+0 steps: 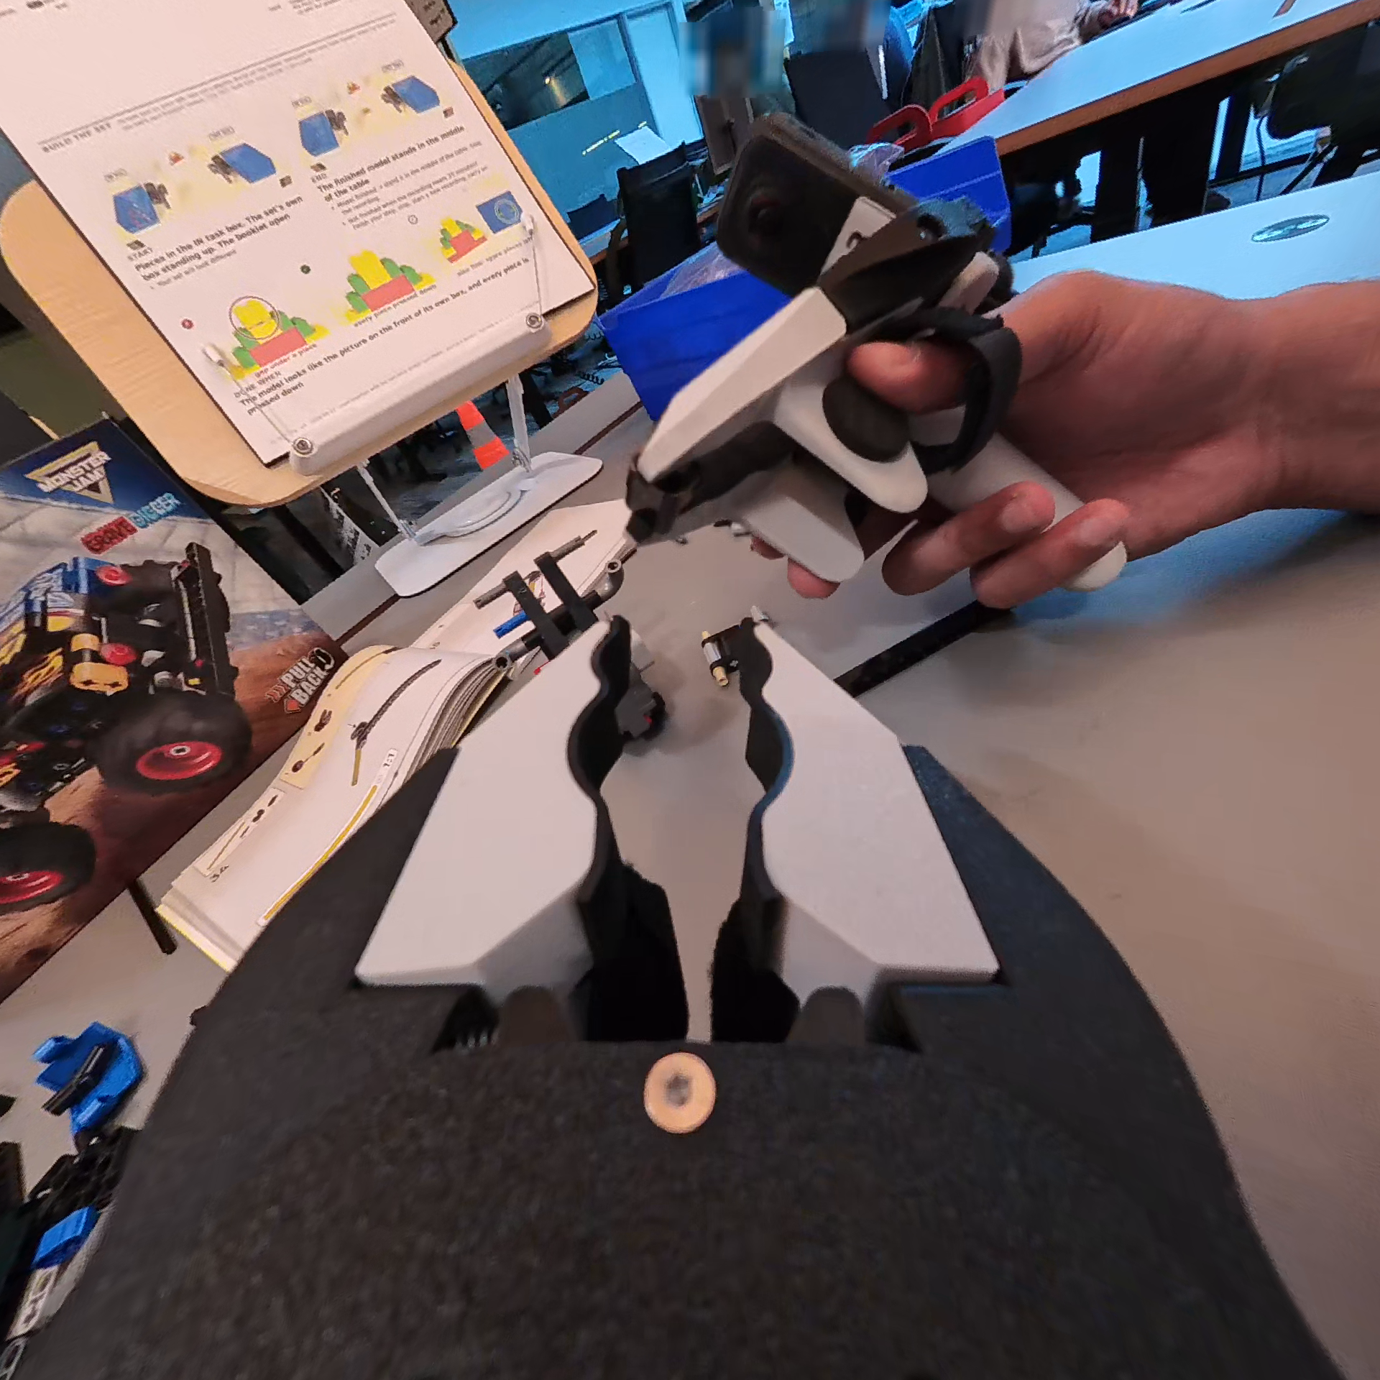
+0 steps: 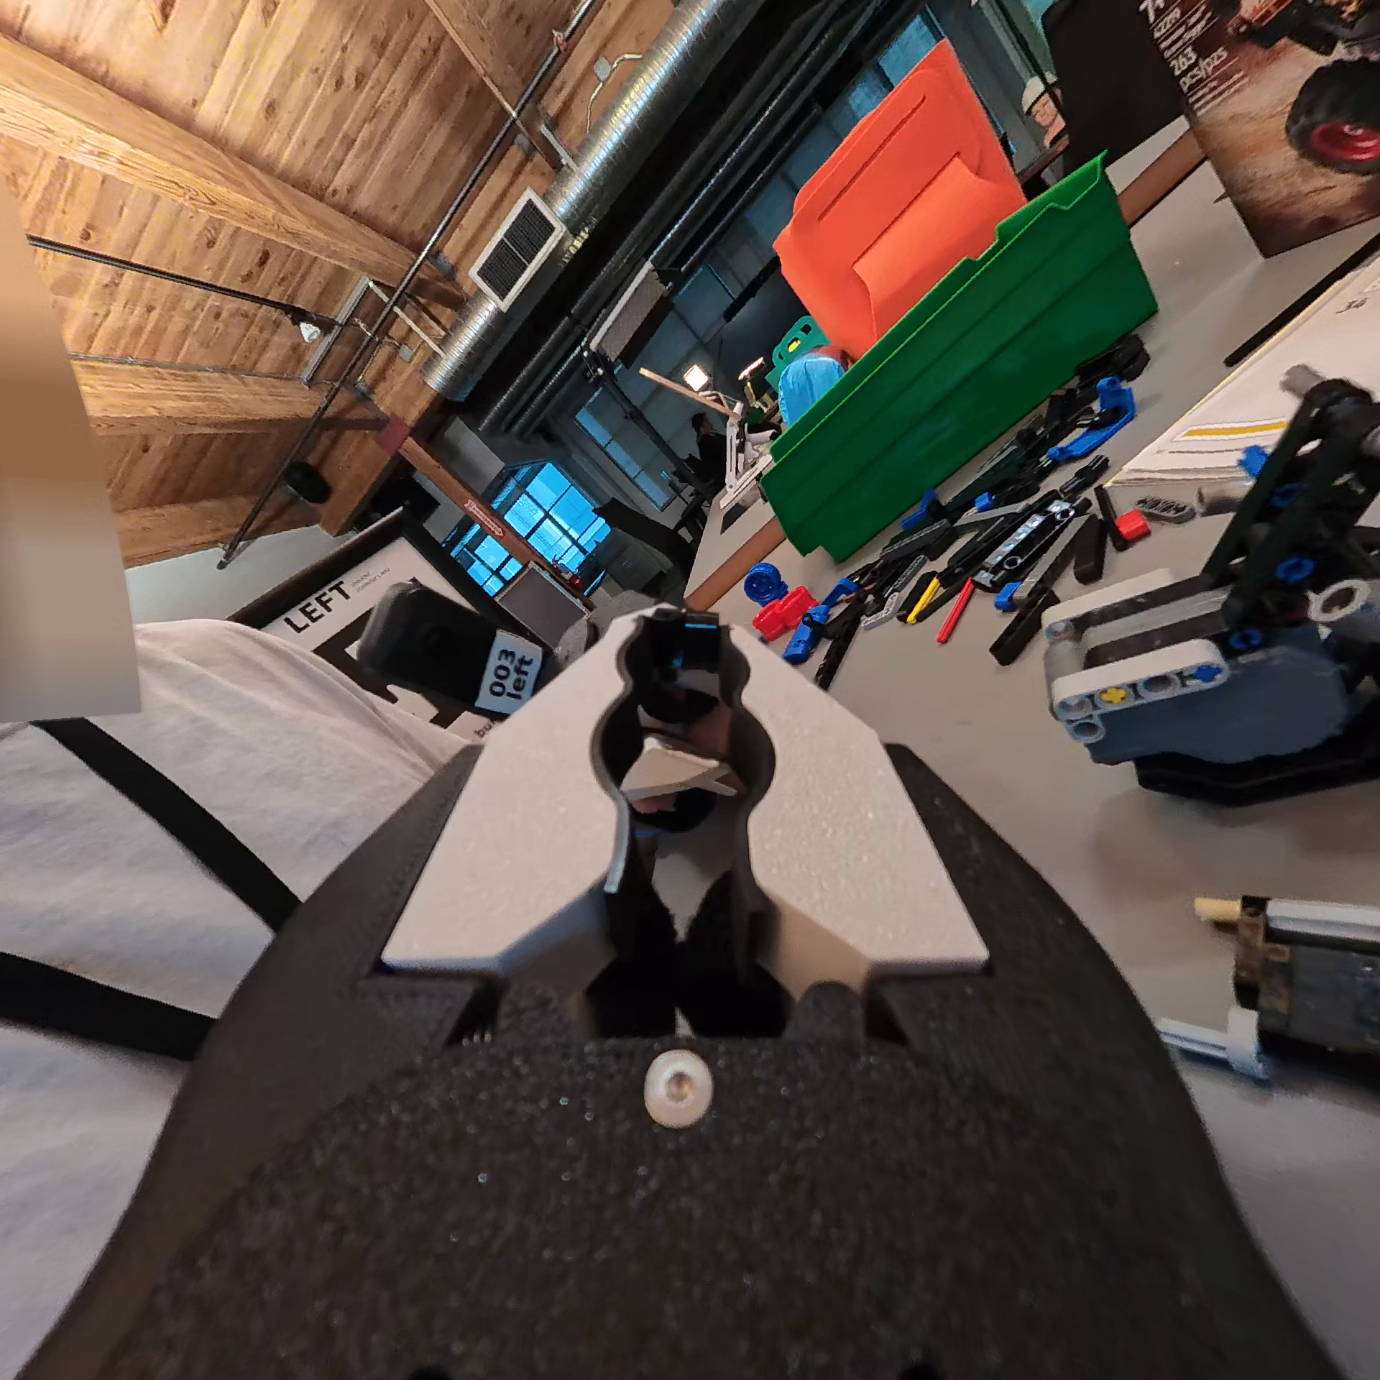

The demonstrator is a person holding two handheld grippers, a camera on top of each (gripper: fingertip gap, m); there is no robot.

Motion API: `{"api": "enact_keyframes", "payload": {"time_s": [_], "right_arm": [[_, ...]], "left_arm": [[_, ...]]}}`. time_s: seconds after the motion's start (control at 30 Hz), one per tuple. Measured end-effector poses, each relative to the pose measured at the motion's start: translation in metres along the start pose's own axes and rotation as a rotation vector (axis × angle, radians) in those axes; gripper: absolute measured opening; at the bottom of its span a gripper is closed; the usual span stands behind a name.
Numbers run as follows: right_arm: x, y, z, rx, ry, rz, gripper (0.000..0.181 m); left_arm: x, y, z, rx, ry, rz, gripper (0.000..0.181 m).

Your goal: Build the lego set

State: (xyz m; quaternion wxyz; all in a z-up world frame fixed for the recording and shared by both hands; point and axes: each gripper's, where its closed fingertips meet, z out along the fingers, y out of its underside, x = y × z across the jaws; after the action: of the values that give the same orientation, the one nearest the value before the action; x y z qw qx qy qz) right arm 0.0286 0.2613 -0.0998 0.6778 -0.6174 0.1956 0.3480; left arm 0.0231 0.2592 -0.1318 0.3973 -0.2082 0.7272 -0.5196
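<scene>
My left gripper (image 1: 687,635) is open and low over the grey table (image 1: 1120,821). A small dark piece with a red end (image 1: 648,713) lies between its fingers, close to the left one. A small piece with a tan pin (image 1: 720,653) lies by the right fingertip and also shows in the right wrist view (image 2: 1284,963). The part-built chassis (image 1: 552,597) rests on the open booklet (image 1: 358,747), just ahead; it also shows in the right wrist view (image 2: 1232,642). My right gripper (image 2: 683,623), held by a hand, is shut on a small black piece and hovers above the chassis (image 1: 642,515).
An instruction sheet on a stand (image 1: 299,224) and the set's box (image 1: 112,635) stand at the left. Blue and black pieces (image 1: 89,1075) lie near left. A green bin (image 2: 971,373), an orange bin (image 2: 896,187) and several loose pieces (image 2: 1008,523) lie beyond. Only a small space, under 4 cm, lies between the two pairs of fingers.
</scene>
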Motion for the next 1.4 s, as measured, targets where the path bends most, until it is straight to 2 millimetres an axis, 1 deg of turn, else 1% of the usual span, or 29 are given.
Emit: {"api": "enact_keyframes", "payload": {"time_s": [0.03, 0.13, 0.2, 0.33, 0.43, 0.47, 0.53, 0.63, 0.67, 0.77, 0.83, 0.87, 0.97, 1.03, 1.1, 1.17, 1.27, 1.4], "right_arm": [[-0.001, 0.003, 0.001, -0.017, -0.01, 0.011, 0.015], [-0.009, 0.014, 0.008, -0.077, -0.076, 0.061, 0.015], [-0.012, 0.02, 0.011, -0.107, -0.093, 0.066, 0.015], [-0.004, 0.032, 0.015, -0.175, -0.03, 0.024, 0.016], [0.003, 0.036, 0.016, -0.193, 0.033, -0.03, 0.015], [0.006, 0.036, 0.016, -0.197, 0.055, -0.048, 0.015], [0.005, 0.037, 0.017, -0.205, 0.063, -0.079, 0.015], [0.011, 0.038, 0.017, -0.214, 0.105, -0.11, 0.016], [0.012, 0.039, 0.017, -0.219, 0.114, -0.12, 0.016], [0.013, 0.038, 0.016, -0.216, 0.129, -0.136, 0.015], [0.014, 0.038, 0.015, -0.216, 0.132, -0.12, 0.015], [0.014, 0.037, 0.015, -0.209, 0.125, -0.113, 0.015], [0.015, 0.037, 0.015, -0.212, 0.131, -0.113, 0.017], [0.011, 0.036, 0.016, -0.203, 0.106, -0.102, 0.024], [0.003, 0.034, 0.016, -0.183, 0.045, -0.05, 0.033], [-0.005, 0.031, 0.016, -0.159, -0.027, 0.025, 0.037], [-0.019, 0.024, 0.014, -0.129, -0.141, 0.119, 0.035], [-0.029, 0.02, 0.013, -0.107, -0.24, 0.21, 0.022]], "left_arm": [[0.0, -0.002, -0.001, 0.004, 0.004, -0.001, 0.027], [-0.001, -0.018, -0.005, 0.053, 0.018, 0.007, 0.031], [-0.001, -0.023, -0.006, 0.062, 0.022, 0.033, 0.032], [0.001, -0.02, -0.006, 0.036, 0.019, 0.091, 0.032], [0.0, -0.014, -0.005, -0.015, -0.033, 0.174, 0.031], [0.0, -0.012, -0.004, -0.034, -0.049, 0.206, 0.029], [0.006, -0.012, -0.004, -0.045, -0.05, 0.271, 0.016], [0.003, -0.007, -0.003, -0.081, -0.092, 0.32, 0.015], [0.002, -0.006, -0.003, -0.086, -0.094, 0.312, 0.015], [-0.002, -0.005, -0.002, -0.087, -0.113, 0.273, 0.025], [-0.003, 0.0, -0.001, -0.112, -0.105, 0.263, 0.024], [-0.001, 0.0, -0.001, -0.109, -0.092, 0.272, 0.015], [-0.001, 0.002, -0.001, -0.122, -0.094, 0.293, 0.015], [-0.002, 0.001, -0.001, -0.113, -0.079, 0.232, 0.015], [-0.003, -0.003, -0.002, -0.082, -0.042, 0.122, 0.015], [-0.004, -0.009, -0.004, -0.046, -0.004, 0.042, 0.015], [-0.002, -0.023, -0.01, 0.039, 0.032, -0.008, 0.014], [0.002, -0.038, -0.018, 0.147, 0.054, -0.014, 0.014]]}}
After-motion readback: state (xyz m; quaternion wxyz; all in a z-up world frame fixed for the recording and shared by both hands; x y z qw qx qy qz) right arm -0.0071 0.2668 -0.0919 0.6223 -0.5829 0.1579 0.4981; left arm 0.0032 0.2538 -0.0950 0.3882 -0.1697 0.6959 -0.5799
